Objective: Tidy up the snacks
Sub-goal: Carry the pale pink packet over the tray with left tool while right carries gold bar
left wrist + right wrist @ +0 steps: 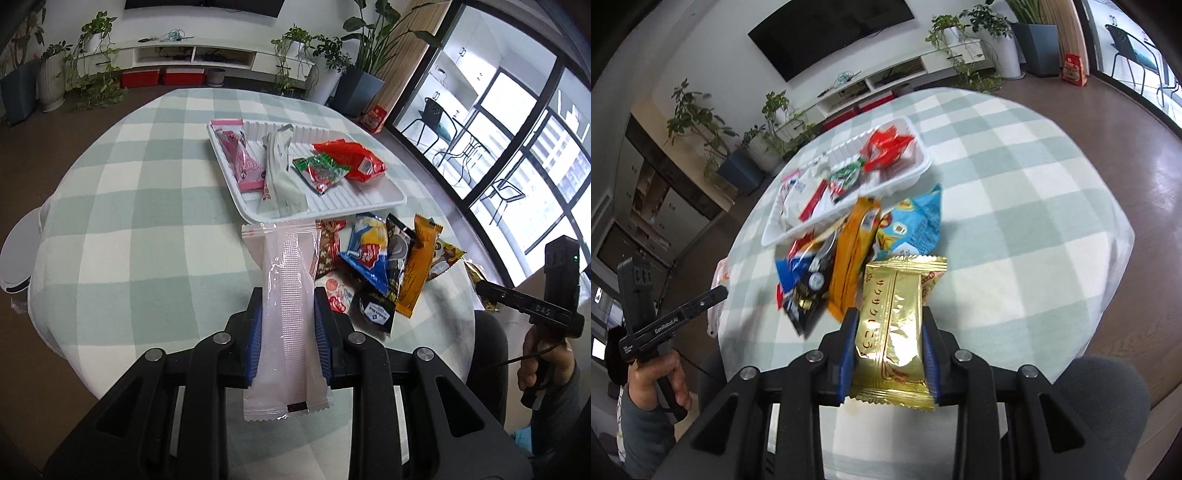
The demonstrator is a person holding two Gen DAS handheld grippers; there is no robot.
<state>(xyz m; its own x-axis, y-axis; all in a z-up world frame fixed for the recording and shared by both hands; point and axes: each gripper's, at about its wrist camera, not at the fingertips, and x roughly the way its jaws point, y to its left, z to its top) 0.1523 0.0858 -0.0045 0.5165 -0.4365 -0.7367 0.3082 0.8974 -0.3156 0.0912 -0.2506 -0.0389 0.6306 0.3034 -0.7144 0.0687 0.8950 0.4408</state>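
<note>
My left gripper [288, 295] is shut on a long pale pink snack packet [286, 317], held above the table just short of the white tray [369, 205]. The tray holds a pink packet [240, 162], a white packet [282, 173], a green-red packet [321, 173] and a red packet [351, 158]. My right gripper [890, 317] is shut on a gold snack packet [895, 328], held above the table beside a pile of loose snacks [842, 258]. The tray [916, 173] lies beyond the pile. The pile also shows in the left wrist view [384, 258].
The round table has a green-white checked cloth [147, 221]. A grey chair [1104, 387] stands at the table's near edge. Potted plants [325, 62] and a TV cabinet [192, 55] line the far wall. A glass wall [517, 129] is to the right.
</note>
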